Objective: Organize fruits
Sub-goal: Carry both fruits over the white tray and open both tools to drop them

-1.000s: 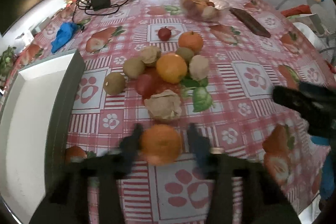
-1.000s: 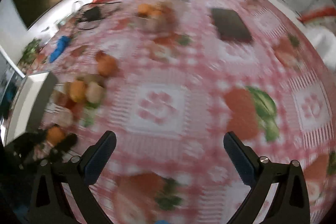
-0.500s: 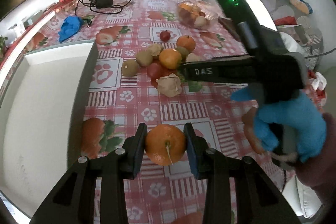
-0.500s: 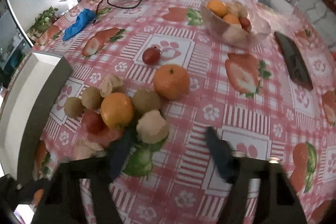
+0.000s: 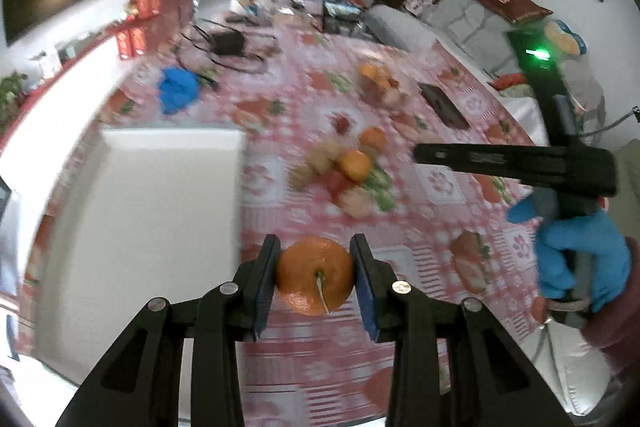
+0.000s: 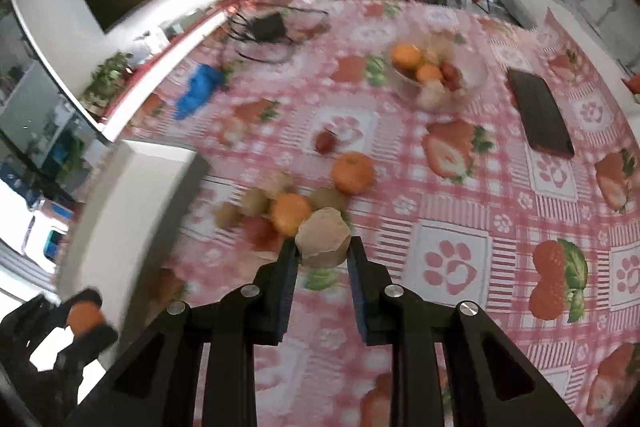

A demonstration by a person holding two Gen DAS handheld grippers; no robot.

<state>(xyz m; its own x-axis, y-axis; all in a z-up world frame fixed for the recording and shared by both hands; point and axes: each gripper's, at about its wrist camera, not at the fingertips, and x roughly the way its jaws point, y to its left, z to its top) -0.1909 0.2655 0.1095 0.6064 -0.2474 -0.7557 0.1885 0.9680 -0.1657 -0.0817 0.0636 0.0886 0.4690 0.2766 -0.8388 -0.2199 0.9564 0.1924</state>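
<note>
Left gripper (image 5: 315, 277): clamped on an orange (image 5: 315, 275), which is pressed between both blue pads with its stem end turned toward the camera; it is held clear above the tablecloth (image 5: 440, 187), just beside the white box (image 5: 152, 195).
Right gripper (image 6: 322, 259): closed on a tan paper-wrapped fruit (image 6: 323, 237), which is gripped between the fingertips at the near edge of the fruit pile. In the left wrist view the gripper is seen from the side, held by a hand in a blue glove (image 5: 576, 259).
Fruit pile (image 6: 288, 203): loose fruit is gathered on the checked cloth; an orange, several brownish-green kiwis, a red fruit and another wrapped fruit can be made out. The details are blurred.
Separate fruit: a mandarin (image 6: 352, 173) lies just behind the pile, and a small red fruit (image 6: 325, 141) lies farther back, apart from it.
Glass bowl (image 6: 472, 83): set near the far side of the table, filled with oranges, a red fruit and a wrapped fruit.
White box: placed at the left edge of the table, well apart from the bowl.
Other items: a dark flat case (image 6: 540, 113) is laid right of the bowl; a blue crumpled glove (image 6: 200, 89) and a black adapter with cables (image 6: 270, 25) are seen at the far left.
</note>
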